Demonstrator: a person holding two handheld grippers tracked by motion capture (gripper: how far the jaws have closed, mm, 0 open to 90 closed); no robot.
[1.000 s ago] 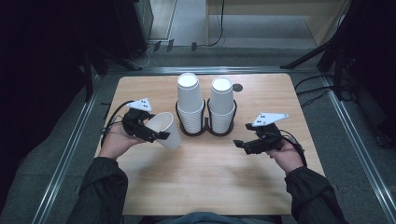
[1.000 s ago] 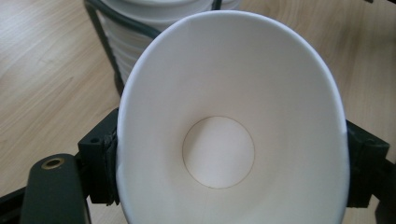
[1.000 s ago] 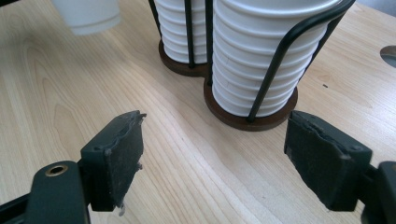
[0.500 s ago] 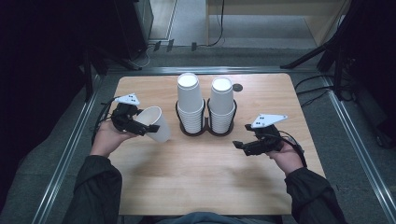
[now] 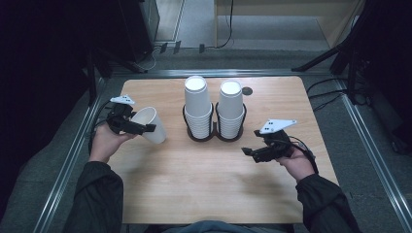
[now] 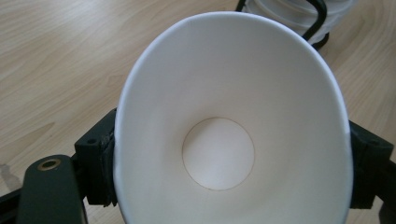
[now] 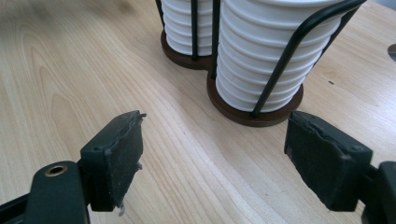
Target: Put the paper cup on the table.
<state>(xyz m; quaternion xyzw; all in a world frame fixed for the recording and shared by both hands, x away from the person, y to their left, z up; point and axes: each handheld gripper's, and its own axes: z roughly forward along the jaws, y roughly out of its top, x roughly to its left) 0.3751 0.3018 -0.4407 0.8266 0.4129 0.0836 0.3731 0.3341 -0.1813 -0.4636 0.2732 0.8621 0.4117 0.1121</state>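
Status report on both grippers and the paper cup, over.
Left hand-held gripper shut on paper cup, cup tilted over the table, clear of the stacks. Right hand-held gripper open, empty, beside the cup holder. Nothing in the way.

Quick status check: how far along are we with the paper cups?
Done: one paper cup is off the stacks and clear of the wire holder. In hand: the left gripper clamps it, squashed oval and tilted above the table. Left: setting it down. The right gripper waits open and empty beside the holder.
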